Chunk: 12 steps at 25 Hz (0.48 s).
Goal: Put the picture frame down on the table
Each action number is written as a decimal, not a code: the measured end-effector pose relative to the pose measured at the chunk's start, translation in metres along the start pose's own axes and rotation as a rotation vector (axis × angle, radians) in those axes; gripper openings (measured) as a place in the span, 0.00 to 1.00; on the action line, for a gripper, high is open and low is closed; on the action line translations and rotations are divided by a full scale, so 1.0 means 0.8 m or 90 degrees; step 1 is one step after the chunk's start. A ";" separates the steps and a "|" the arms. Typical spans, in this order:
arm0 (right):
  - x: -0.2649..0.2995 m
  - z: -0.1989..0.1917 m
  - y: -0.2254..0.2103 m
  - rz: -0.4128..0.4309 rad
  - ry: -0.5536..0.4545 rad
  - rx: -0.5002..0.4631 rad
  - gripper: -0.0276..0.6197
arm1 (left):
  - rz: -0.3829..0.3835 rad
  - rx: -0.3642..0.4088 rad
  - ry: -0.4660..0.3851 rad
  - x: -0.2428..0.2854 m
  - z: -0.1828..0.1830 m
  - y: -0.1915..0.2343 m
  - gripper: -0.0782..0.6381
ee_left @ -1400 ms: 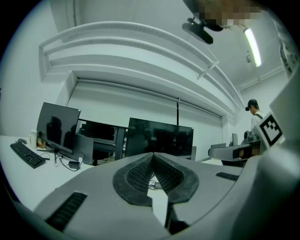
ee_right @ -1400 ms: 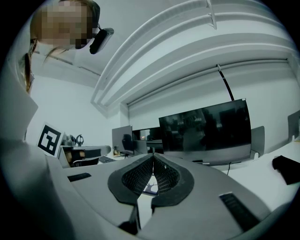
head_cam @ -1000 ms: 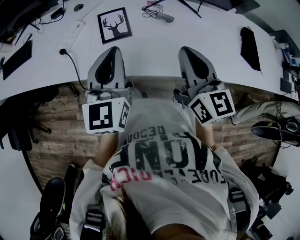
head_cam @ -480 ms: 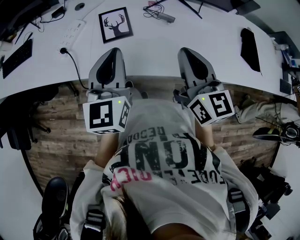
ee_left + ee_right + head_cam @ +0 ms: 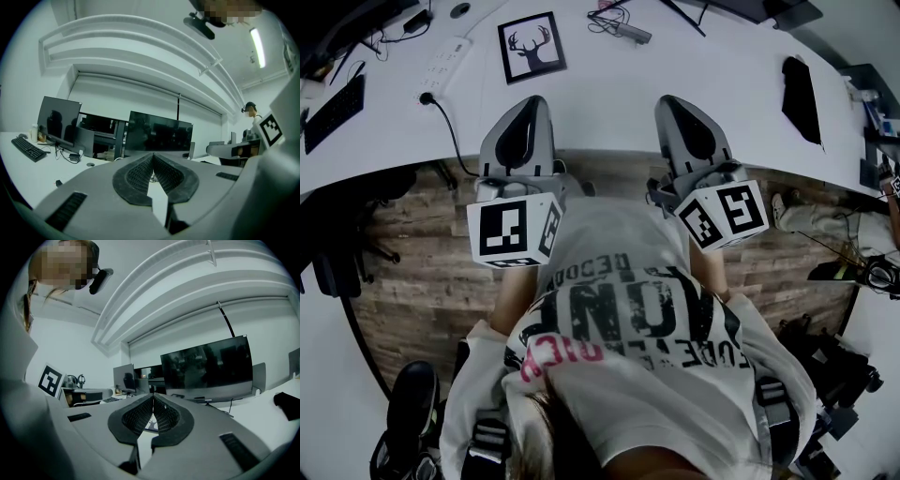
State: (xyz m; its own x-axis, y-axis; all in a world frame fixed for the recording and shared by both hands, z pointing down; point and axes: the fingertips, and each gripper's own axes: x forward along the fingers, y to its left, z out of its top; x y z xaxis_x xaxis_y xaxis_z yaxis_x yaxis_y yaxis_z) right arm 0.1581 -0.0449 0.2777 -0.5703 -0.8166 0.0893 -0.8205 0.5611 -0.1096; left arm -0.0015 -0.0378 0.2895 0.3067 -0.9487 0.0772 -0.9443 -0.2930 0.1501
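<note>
Picture frame (image 5: 531, 47) — on white table (image 5: 609, 94)

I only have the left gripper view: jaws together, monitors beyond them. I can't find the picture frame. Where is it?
Observer: In the head view the picture frame lies flat on the white table, just beyond the tip of the left gripper. Nothing is holding it.
Operator: What is the right gripper doing?
Observer: The right gripper has its jaws together with nothing between them. It sits beside the left one at the table's near edge.
Operator: Is anything close to the frame?
Observer: A white power strip lies on the table to the frame's left, apart from it.
</note>
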 end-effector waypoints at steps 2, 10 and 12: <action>-0.001 0.000 0.000 0.000 0.000 0.000 0.05 | 0.000 -0.001 0.000 0.000 0.000 -0.001 0.11; -0.003 -0.001 -0.003 0.000 -0.001 0.002 0.05 | -0.004 -0.003 0.002 0.000 -0.001 -0.005 0.11; -0.003 -0.001 -0.003 0.002 -0.001 0.002 0.05 | -0.003 -0.003 0.001 -0.001 -0.001 -0.005 0.11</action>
State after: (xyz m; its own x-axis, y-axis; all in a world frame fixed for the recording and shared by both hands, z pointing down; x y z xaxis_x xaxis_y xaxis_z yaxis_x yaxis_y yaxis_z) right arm 0.1611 -0.0438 0.2787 -0.5723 -0.8155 0.0868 -0.8189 0.5628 -0.1122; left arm 0.0024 -0.0360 0.2895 0.3112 -0.9472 0.0774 -0.9422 -0.2969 0.1553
